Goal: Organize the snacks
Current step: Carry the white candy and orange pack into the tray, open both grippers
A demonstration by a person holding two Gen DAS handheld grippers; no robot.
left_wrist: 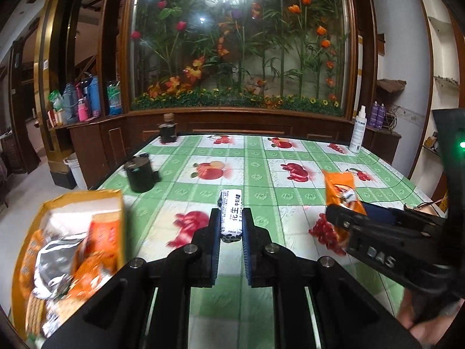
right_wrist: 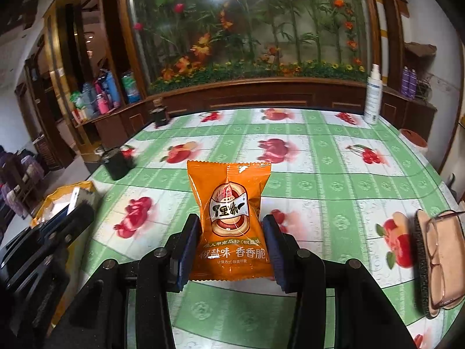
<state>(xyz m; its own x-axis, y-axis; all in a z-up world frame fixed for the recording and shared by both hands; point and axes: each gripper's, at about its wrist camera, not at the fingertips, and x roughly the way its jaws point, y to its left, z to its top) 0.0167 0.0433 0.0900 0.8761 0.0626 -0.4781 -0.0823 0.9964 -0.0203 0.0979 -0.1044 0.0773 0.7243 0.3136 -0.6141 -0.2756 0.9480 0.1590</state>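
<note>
The small white bar-shaped snack wrapped in printed film (left_wrist: 231, 214) sat clenched between the pads of the left tongs (left_wrist: 231, 226), held lengthwise above the counter (left_wrist: 261, 174), which was covered in a green-and-white checked cloth printed with fruit. Its near end was hidden between the pads, and only part of the black lettering on its wrapper could be read. The flat orange foil snack packet with a brown-and-white emblem (right_wrist: 231, 221) stood upright in the right tongs (right_wrist: 231, 232), the two blue pads pressing on its left and right edges; its lower seam dipped behind the pads. In the left wrist view the same packet showed at three o'clock, partly covered by the black frame of the right tongs.

At eight o'clock in the left wrist view lay an open yellow cardboard box (left_wrist: 84, 197) holding orange and silver packets, blurred and cut off by the picture's edge. A short dark cylindrical container (left_wrist: 139, 174) stood at ten o'clock of the bar, a dark bottle (left_wrist: 168, 132) beyond it at eleven, and a white spray bottle (left_wrist: 358, 132) at the far edge at one o'clock. At four o'clock in the right wrist view, a pair of spectacles (right_wrist: 438, 250) rested on a pink case, cut off at the rim.

Both tongs pointed forward and downward over the counter; a hand (left_wrist: 418, 322) showed only dimly at five o'clock.
</note>
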